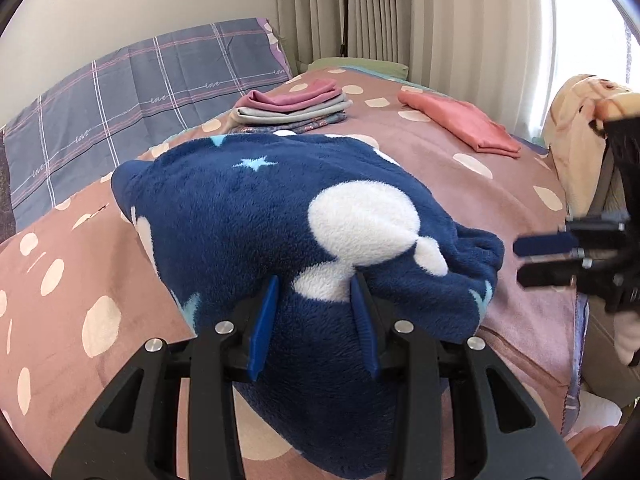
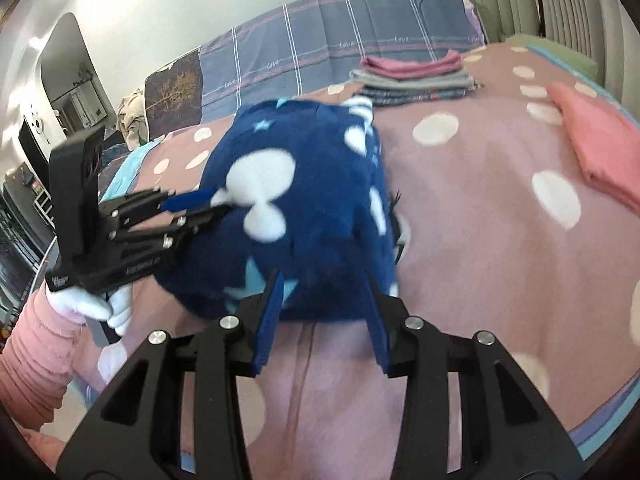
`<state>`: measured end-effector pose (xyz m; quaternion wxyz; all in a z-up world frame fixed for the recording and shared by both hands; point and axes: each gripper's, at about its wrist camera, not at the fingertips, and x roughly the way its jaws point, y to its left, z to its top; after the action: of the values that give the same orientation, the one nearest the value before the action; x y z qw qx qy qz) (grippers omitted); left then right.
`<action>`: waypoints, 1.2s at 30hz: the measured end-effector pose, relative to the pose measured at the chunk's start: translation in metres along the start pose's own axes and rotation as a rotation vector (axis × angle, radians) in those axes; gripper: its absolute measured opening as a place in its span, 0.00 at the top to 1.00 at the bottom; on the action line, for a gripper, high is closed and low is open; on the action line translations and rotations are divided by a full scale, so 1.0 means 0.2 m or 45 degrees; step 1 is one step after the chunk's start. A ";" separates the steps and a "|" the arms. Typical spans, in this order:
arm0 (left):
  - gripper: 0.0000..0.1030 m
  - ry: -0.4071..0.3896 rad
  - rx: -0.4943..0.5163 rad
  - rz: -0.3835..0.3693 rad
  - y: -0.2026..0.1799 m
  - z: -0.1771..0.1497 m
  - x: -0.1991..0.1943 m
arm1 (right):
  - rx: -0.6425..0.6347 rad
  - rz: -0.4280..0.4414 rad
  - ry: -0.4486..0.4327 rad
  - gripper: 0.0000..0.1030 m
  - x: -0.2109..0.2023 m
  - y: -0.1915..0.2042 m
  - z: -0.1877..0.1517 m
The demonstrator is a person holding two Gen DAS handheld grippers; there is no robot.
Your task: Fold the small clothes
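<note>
- left wrist view: the left gripper [image 1: 316,300] sits low over the near end of a navy fleece garment [image 1: 280,216] with white blobs and pale stars, lying bunched on the pink dotted bed [image 1: 460,184]. its blue fingers [image 1: 264,320] are spread with fleece between them, not pinched together, so the garment looks released rather than held; whether the pads press into the pile cannot be told.
- same view, right edge: the right gripper [image 1: 524,258] hangs just beside the garment's right end, its two fingers parted with a gap and nothing between them.
- further back on the bed lie a stack of folded clothes [image 1: 290,110] and, apart from it, a single folded coral piece [image 1: 464,124].
- right wrist view: the right gripper [image 2: 324,300] points at the garment [image 2: 304,208], fingers wide apart at its near edge, gripping nothing. the left gripper [image 2: 200,206] is at the garment's far left side, held by a white-gloved hand [image 2: 96,304].
- the stack [image 2: 416,80] and the coral piece [image 2: 600,152] show here too.
- progress, as a judgement: several items look finished; the fleece piece looks lumpy and only partly folded, so it probably needs flattening, a final fold and placing.
</note>
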<state>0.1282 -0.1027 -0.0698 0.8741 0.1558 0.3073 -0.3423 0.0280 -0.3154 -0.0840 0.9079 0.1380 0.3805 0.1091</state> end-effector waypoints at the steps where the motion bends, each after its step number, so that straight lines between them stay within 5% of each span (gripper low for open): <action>1: 0.64 0.002 -0.001 0.003 0.00 0.00 0.00 | 0.017 0.002 0.007 0.60 0.00 0.00 -0.01; 13: 0.64 0.016 0.028 0.061 -0.03 0.02 0.00 | -0.003 0.078 -0.110 0.60 0.00 0.05 0.07; 17: 0.64 0.007 0.012 0.036 -0.02 0.01 0.00 | -0.023 -0.021 0.036 0.60 0.27 0.02 0.04; 21: 0.64 -0.011 0.032 0.038 -0.01 0.02 -0.03 | -0.135 -0.109 0.036 0.60 0.26 0.10 0.04; 27: 0.74 -0.200 -0.178 -0.066 0.18 0.24 -0.16 | -0.107 -0.070 0.030 0.60 0.24 0.08 0.03; 29: 0.74 -0.077 -0.201 -0.119 0.21 0.27 -0.02 | -0.092 -0.058 0.021 0.59 0.23 0.08 0.02; 30: 0.74 0.090 -0.156 -0.096 0.19 0.22 0.16 | -0.073 -0.042 0.016 0.58 0.21 0.07 0.03; 31: 0.74 0.087 -0.103 -0.058 0.15 0.18 0.23 | -0.020 -0.008 0.002 0.57 0.17 0.05 0.03; 36: 0.77 0.051 -0.096 -0.046 0.12 0.16 0.21 | 0.371 0.131 -0.011 0.25 -0.04 -0.15 -0.02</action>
<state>0.1828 -0.1226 -0.0709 0.8667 0.1240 0.3401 -0.3432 0.0228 -0.3456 -0.0909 0.8731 0.2882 0.3808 0.0984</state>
